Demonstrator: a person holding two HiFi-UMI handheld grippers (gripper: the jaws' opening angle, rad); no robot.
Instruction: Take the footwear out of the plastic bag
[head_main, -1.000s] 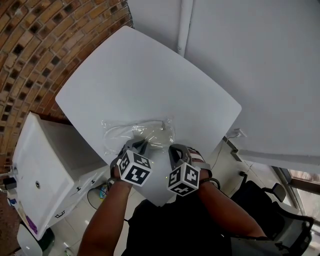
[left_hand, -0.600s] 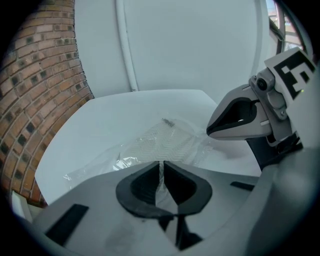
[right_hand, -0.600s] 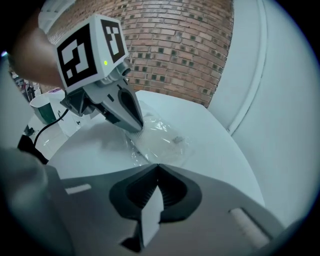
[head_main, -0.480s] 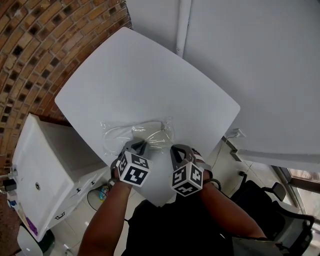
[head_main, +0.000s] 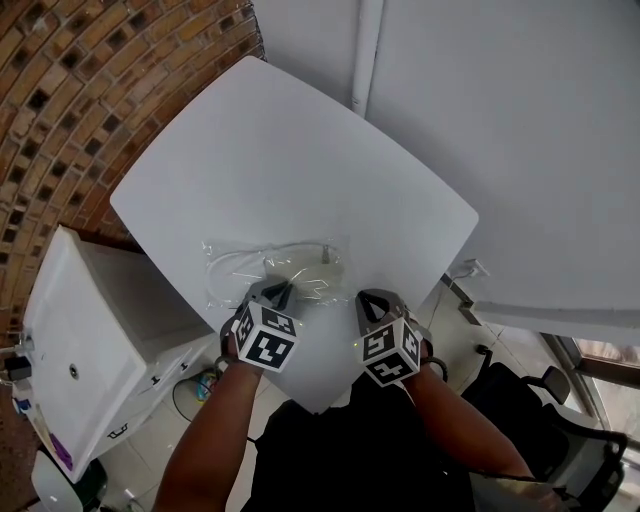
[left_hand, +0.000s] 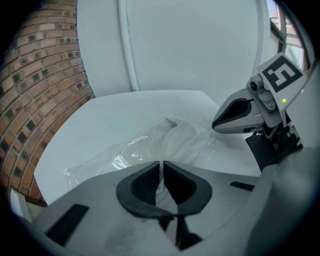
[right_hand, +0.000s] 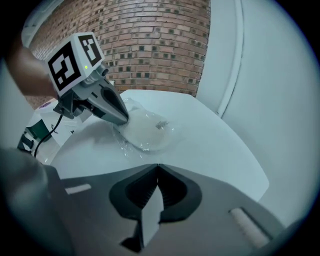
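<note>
Head view: the plastic bag (head_main: 235, 272) lies on the near-left part of the table (head_main: 300, 150), with the white footwear (head_main: 297, 266) inside it.

Left gripper view: I read the left gripper (left_hand: 161, 176) as clenched on the bag's near edge.

Right gripper view: the right gripper (right_hand: 157, 184) is clenched and empty, just right of the bag.

Expect slippery film and light, soft footwear. Take the footwear by its rim.

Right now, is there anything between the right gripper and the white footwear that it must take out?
Only the clear plastic bag itself: its film covers the white footwear. The white table between the shut right gripper and the bag looks bare. The left gripper sits at the bag's near edge, beside that path.
</note>
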